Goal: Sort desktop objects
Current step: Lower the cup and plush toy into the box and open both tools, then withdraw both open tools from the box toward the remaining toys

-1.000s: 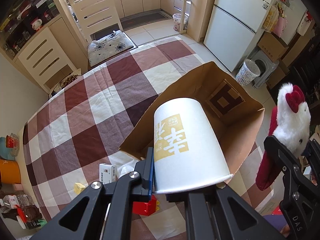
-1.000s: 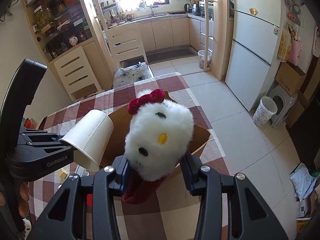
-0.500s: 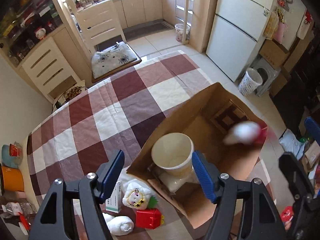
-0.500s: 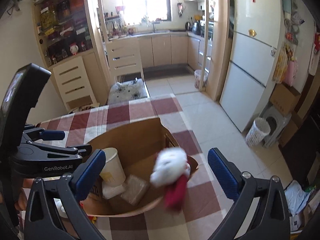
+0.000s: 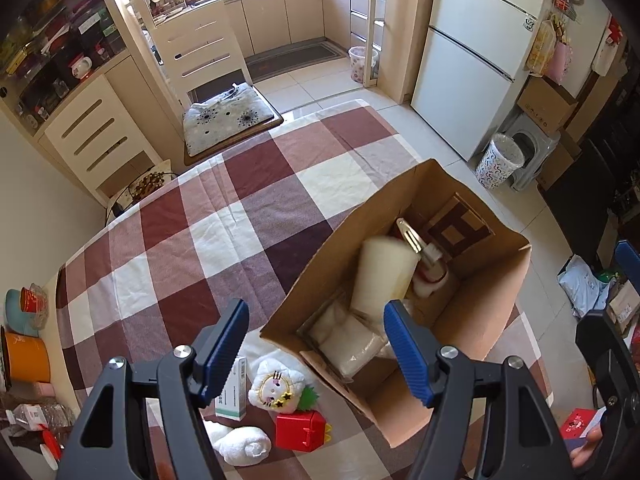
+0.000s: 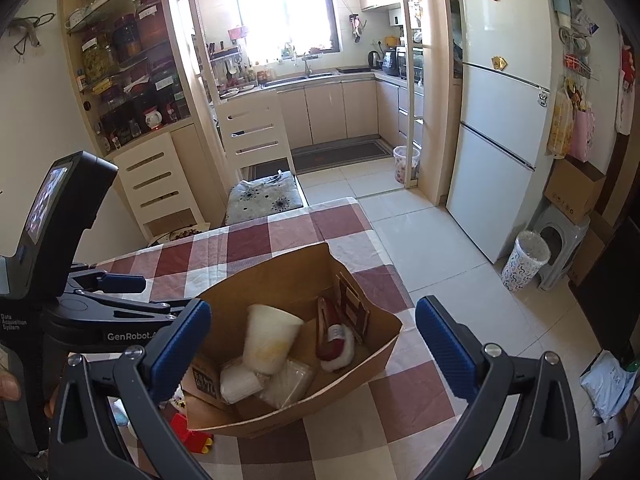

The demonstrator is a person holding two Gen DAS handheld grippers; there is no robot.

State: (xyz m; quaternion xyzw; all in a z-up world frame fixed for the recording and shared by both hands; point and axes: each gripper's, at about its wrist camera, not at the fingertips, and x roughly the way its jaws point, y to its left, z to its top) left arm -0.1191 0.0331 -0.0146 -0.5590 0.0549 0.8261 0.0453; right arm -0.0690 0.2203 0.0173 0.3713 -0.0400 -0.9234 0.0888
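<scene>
An open brown cardboard box stands on the checked tablecloth. Inside it a white paper cup leans mouth-down on white packets. A white-and-red plush toy lies beside the cup. My left gripper hangs open above the box's near-left corner, nothing between its blue pads. My right gripper is also open and empty, spread wide over the box.
Left of the box lie a small white-green carton, a little plush with star eyes, a red fries-shaped box and a rolled white towel. A chair stands at the table's far edge.
Both grippers have opened. The paper cup left the left gripper and the plush toy left the right one; both now lie inside the box.
</scene>
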